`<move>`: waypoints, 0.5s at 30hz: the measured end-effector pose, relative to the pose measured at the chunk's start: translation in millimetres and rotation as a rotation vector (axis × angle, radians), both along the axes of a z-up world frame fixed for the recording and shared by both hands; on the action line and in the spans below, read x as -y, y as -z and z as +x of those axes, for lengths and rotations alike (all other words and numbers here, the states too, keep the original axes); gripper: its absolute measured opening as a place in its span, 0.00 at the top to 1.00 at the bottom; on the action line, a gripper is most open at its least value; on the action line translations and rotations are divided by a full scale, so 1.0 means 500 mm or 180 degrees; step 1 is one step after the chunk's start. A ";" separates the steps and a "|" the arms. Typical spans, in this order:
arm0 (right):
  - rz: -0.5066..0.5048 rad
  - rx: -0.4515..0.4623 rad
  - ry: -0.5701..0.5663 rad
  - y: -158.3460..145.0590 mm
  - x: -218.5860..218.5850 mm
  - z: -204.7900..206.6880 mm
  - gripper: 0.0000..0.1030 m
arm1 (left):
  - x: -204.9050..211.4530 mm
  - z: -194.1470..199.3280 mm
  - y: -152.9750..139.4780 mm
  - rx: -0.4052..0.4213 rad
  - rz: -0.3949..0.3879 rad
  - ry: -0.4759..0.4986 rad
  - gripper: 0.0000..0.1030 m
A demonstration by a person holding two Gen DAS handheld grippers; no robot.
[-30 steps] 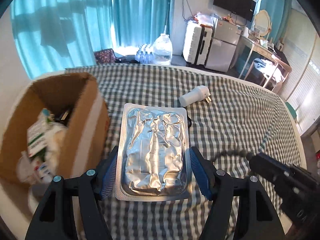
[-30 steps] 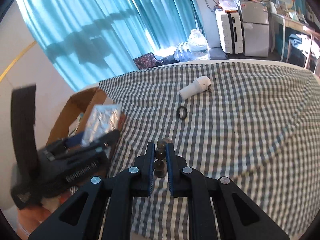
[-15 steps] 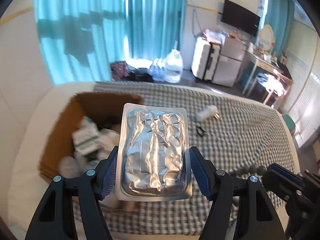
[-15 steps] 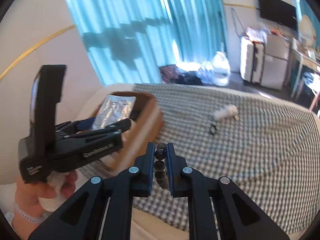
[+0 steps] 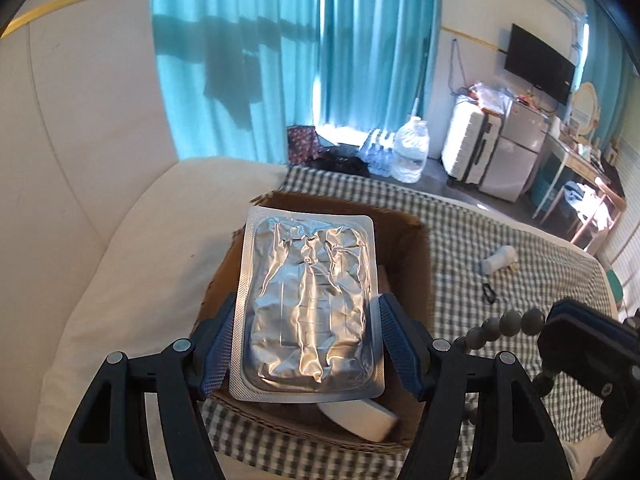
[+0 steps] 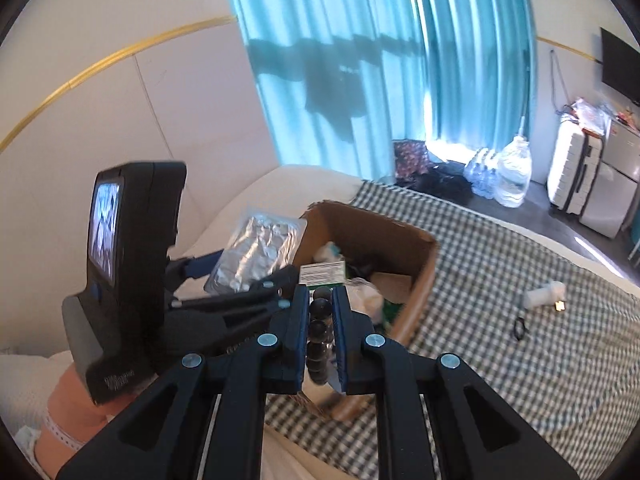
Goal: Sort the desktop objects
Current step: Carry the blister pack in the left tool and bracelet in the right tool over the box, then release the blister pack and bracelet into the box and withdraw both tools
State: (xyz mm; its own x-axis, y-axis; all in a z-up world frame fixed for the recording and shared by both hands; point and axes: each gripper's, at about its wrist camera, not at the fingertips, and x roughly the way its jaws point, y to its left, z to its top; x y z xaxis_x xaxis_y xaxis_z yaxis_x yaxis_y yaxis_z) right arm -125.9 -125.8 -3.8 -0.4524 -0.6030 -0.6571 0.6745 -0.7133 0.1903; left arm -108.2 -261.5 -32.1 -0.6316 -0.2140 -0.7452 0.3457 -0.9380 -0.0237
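Two grippers carry loads: the left gripper (image 5: pixel 306 344) clamps a foil pack (image 5: pixel 308 300) at frame centre over the cardboard box (image 5: pixel 416 240); the right gripper (image 6: pixel 321 316) pinches a bead string (image 6: pixel 319 328). Released together, pack and beads could tangle or miss the box.

Foil blister pack (image 5: pixel 308 300) in left gripper (image 5: pixel 308 336) over cardboard box (image 5: pixel 416 264)

My way into the cardboard box (image 6: pixel 420 280) is open from above; packets (image 6: pixel 323 273) crowd its floor.
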 end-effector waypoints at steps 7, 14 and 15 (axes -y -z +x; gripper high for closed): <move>0.0015 0.0200 0.0028 0.055 0.063 -0.053 0.87 | 0.052 -0.020 0.077 0.0161 0.0101 -0.0037 0.30; -0.0079 0.0056 0.0343 0.031 0.033 -0.076 0.47 | 0.046 -0.033 0.104 0.0368 0.0070 -0.0007 0.08; -0.0074 0.0043 0.0383 0.025 0.024 -0.077 0.47 | 0.045 -0.030 0.103 0.0373 0.0076 -0.0020 0.08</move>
